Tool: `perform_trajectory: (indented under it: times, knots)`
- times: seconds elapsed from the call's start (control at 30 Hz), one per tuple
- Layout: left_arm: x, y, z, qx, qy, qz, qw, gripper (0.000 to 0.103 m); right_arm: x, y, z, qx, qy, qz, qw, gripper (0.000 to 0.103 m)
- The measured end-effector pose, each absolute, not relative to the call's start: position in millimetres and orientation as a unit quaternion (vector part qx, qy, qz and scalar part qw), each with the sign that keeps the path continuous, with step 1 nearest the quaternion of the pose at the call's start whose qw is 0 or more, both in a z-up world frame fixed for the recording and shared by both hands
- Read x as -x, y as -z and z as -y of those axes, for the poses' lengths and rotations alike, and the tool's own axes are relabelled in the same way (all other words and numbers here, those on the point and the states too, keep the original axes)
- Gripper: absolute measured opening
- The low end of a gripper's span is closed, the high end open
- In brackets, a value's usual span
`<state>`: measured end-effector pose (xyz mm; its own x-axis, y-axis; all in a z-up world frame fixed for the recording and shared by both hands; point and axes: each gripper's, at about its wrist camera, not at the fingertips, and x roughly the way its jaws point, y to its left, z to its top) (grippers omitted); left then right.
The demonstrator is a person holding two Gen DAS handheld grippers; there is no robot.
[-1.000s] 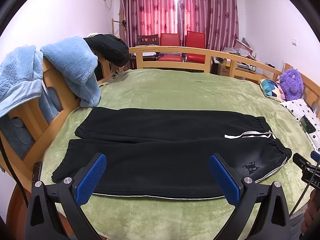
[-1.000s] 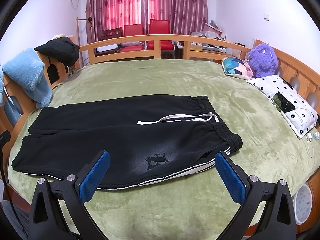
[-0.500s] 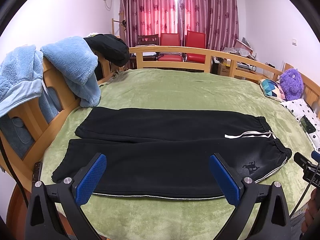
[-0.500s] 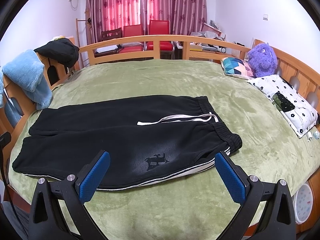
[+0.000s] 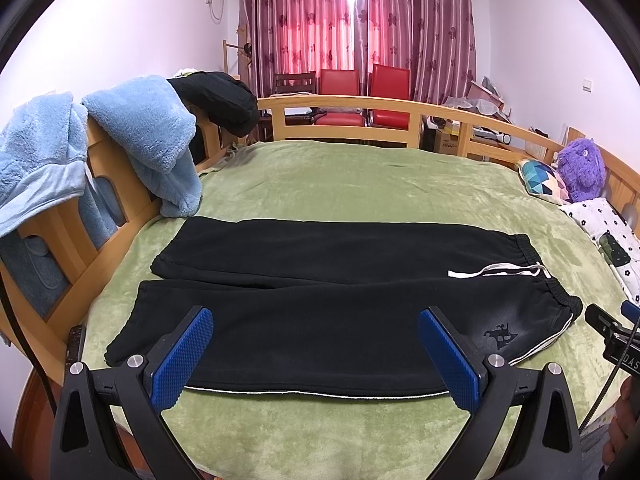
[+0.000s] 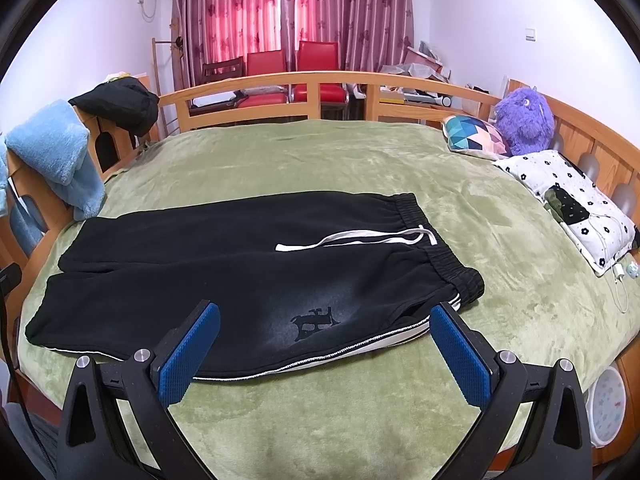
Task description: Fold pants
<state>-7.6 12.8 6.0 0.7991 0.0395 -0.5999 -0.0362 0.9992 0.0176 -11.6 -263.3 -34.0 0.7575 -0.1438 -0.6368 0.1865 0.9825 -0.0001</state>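
Black pants point(image 5: 320, 300) point(image 6: 224, 272) lie flat across the green bed, legs to the left, waistband with a white drawstring point(image 6: 360, 238) to the right. A white stripe runs along the near side seam. My left gripper point(image 5: 316, 354) hovers wide open over the near leg, nothing between its blue pads. My right gripper point(image 6: 324, 354) is also wide open, above the near hip by the small logo point(image 6: 314, 320). The tip of the right gripper point(image 5: 612, 332) shows at the right edge of the left wrist view.
A green blanket point(image 6: 360, 160) covers the bed, ringed by a wooden rail point(image 5: 360, 108). Blue fleece point(image 5: 152, 136) and a dark garment point(image 5: 220, 96) hang on the left rail. Pillows point(image 6: 568, 196) and a purple plush toy point(image 6: 524, 120) sit at right. Red chairs point(image 5: 360, 84) stand behind.
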Motion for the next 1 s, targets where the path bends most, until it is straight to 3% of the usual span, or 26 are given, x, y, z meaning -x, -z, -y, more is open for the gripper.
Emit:
perform_trajectory:
  times: [0.3, 0.6, 0.67, 0.73, 1.0]
  knots:
    - [17, 2, -22, -0.002, -0.023, -0.313, 0.95, 0.103, 19, 36, 257, -0.029, 0.077, -0.324, 0.943, 0.103]
    - [9, 56, -63, 0.029, -0.03, -0.343, 0.938, 0.103, 3, 77, 272, -0.049, 0.081, -0.338, 0.936, 0.103]
    - [4, 71, -68, 0.03, -0.033, -0.352, 0.935, 0.103, -6, 92, 280, -0.064, 0.083, -0.351, 0.93, 0.101]
    - [-3, 87, -76, 0.044, -0.03, -0.364, 0.93, 0.103, -12, 107, 289, -0.074, 0.093, -0.362, 0.924, 0.092]
    - [-30, 144, -126, 0.107, -0.043, -0.415, 0.902, 0.097, -22, 171, 322, -0.11, 0.113, -0.413, 0.897, 0.088]
